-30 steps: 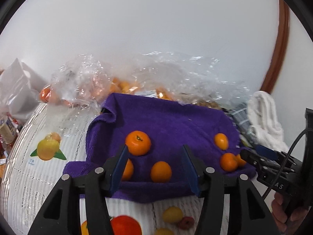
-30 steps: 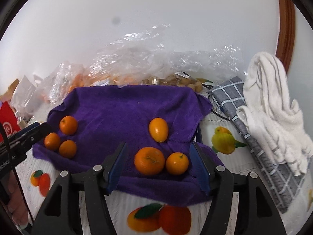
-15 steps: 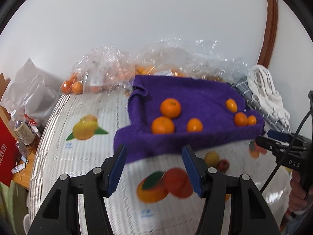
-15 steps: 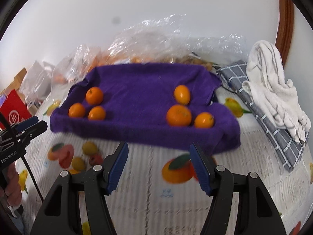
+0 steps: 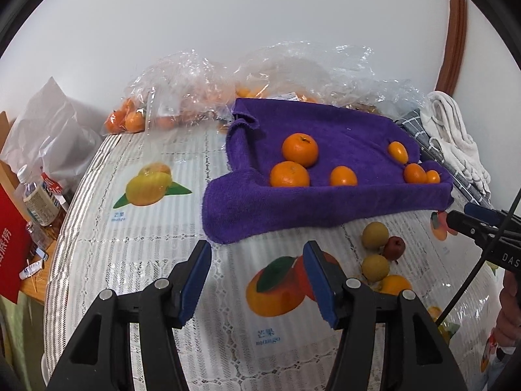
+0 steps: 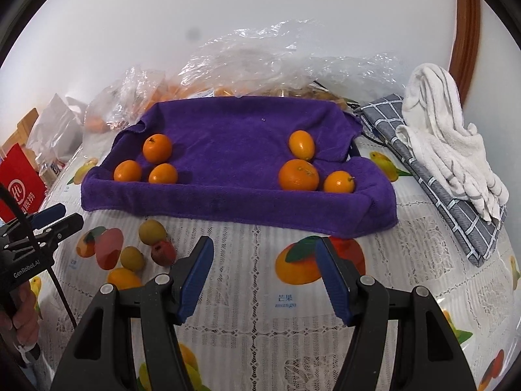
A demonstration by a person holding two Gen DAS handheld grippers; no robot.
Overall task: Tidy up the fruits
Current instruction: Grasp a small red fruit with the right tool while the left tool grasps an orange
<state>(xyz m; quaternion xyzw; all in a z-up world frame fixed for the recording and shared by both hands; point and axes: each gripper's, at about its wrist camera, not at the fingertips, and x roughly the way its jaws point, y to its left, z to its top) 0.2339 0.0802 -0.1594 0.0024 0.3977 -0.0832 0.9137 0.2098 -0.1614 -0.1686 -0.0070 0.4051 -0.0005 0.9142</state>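
A purple towel (image 6: 228, 137) lies on the table and also shows in the left wrist view (image 5: 342, 137). On it sit two groups of oranges: three at the left (image 6: 157, 148) and three at the right (image 6: 298, 175). The same fruit shows in the left wrist view, a near group (image 5: 299, 150) and a far group (image 5: 415, 173). My left gripper (image 5: 257, 270) is open and empty, over the tablecloth short of the towel. My right gripper (image 6: 263, 268) is open and empty, also short of the towel's front edge.
Clear plastic bags of oranges (image 5: 182, 97) lie behind the towel. A white cloth (image 6: 449, 137) on a grey checked cloth (image 6: 456, 208) lies at the right. Bottles and a red box (image 5: 13, 238) stand at the left table edge. The tablecloth carries printed fruit pictures (image 6: 149, 247).
Both grippers have pulled back from the towel and risen. The oranges, which lay between the fingers a second ago, now lie well ahead. Both grippers stayed open.
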